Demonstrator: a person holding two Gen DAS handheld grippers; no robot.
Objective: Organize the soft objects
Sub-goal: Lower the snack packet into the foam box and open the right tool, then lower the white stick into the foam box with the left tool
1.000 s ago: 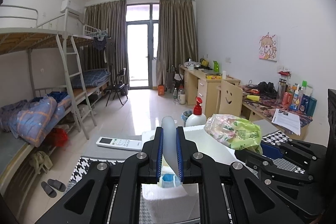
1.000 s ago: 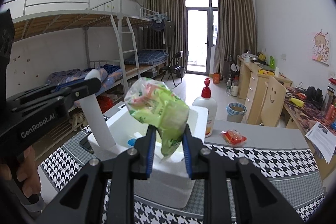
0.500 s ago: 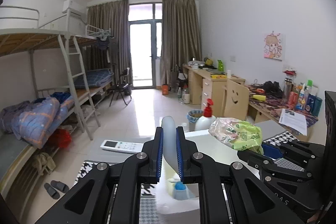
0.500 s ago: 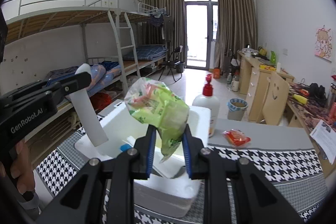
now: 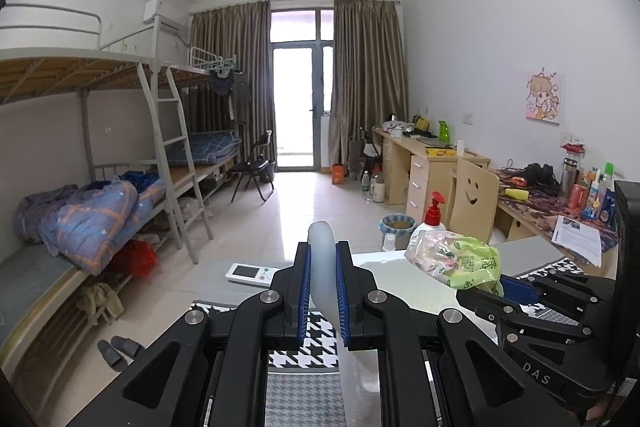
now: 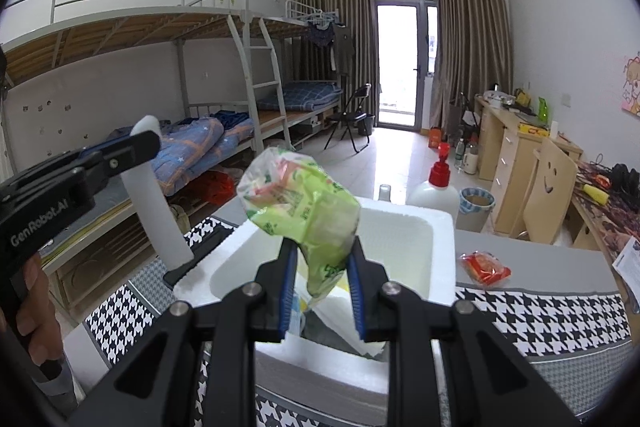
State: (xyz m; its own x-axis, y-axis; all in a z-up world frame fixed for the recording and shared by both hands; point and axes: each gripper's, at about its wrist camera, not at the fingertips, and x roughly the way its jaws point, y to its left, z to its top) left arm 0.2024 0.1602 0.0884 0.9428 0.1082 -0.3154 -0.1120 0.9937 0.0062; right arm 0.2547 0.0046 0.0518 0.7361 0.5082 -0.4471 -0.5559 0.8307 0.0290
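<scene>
A crumpled green and white plastic packet (image 6: 304, 207), printed with pink and red patches and glossy where the light strikes it, is pinched by its lower end between the blue-lined jaws of the right gripper (image 6: 322, 291). Its bulging upper part stands above the fingertips, held in the air over the open white foam box (image 6: 416, 239), which sits on the houndstooth-patterned cloth (image 6: 540, 315) covering the table. In the left wrist view the same packet (image 5: 456, 259) is seen at the right, above the box's pale rim. A pale, translucent white tube (image 5: 322, 267), smooth and rounded at its top, is clamped upright between the narrow jaws of the left gripper (image 5: 322, 291); in the right wrist view this tube (image 6: 156, 195) hangs beside the left edge of the box, above the cloth. A small red packet (image 6: 484, 267) lies on the grey table surface to the right of the box, and a white pump bottle with a red top (image 6: 438, 187) stands just behind the box. A white remote control (image 5: 252, 273) lies on the table's far left part.
</scene>
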